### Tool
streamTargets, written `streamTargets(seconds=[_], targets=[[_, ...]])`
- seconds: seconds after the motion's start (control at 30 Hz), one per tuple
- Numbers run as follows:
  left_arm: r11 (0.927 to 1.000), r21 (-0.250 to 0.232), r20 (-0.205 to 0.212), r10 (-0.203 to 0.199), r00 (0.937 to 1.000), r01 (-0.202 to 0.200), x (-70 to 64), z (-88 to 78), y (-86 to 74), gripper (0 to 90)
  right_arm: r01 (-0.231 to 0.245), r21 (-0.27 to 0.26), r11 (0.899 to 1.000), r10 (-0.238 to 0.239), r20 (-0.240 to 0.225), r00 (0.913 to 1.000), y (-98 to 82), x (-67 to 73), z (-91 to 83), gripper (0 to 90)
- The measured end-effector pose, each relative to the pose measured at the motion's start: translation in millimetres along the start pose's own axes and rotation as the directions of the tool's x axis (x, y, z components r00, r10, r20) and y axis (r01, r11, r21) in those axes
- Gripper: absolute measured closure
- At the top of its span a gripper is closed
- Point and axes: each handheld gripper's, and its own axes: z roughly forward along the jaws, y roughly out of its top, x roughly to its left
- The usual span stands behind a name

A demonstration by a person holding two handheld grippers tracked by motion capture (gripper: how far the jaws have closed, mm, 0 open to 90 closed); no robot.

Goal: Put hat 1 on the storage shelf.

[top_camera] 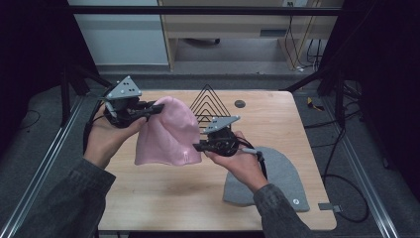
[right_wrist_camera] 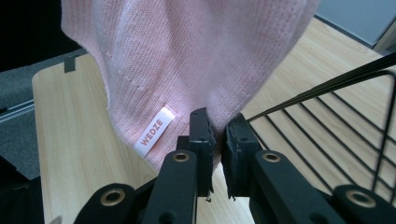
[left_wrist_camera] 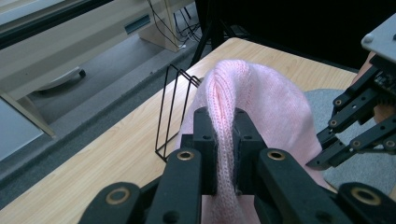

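- The pink hat (top_camera: 168, 133) hangs above the table (top_camera: 163, 198), held up between the two grippers, clear of the wood.
- The left gripper (top_camera: 154, 108) is clamped on the hat's crown; in the left gripper view a ridge of pink knit (left_wrist_camera: 226, 135) stands squeezed between the two black jaws.
- The left hand (top_camera: 105, 136) holds that gripper over the table's left rear part, with the grey plate (top_camera: 124, 89) on top.
- The right gripper (top_camera: 198, 147) sits at the hat's lower right edge. In the right gripper view its jaws are closed on the hem (right_wrist_camera: 215, 135), a thin fold of knit pinched between the pads.
- A white label (right_wrist_camera: 154, 131) reading WEDZE is sewn to the hem just beside that grip.
- The right hand (top_camera: 237, 161) is near the table's middle, over the edge of a grey hat (top_camera: 282, 181).
- The grey hat lies flat on the right front part of the table, apart from the pink one.
- A black wire rack (top_camera: 208, 104) stands at the table's rear, just behind the pink hat; its wires run beside the right gripper's jaws in that gripper's view (right_wrist_camera: 336, 107).
- A small dark disc (top_camera: 240, 103) lies on the wood to the right of the rack.
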Motion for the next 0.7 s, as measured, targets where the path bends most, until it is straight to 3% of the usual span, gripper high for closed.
streamTargets(seconds=[0.27,0.7], targets=[[0.9999,-0.012,-0.012,-0.002,0.9999,0.002,14.1,5.2,22.8,82.4,0.013,-0.002,1.0,-0.013,0.024,0.9996,20.5,-17.6,-16.0,83.6],[0.9992,-0.036,-0.017,-0.02,0.9997,0.019,44.0,34.1,62.0,82.4,-0.022,-0.031,0.999,0.023,0.054,0.9983,49.7,-62.5,-28.8,83.9]])
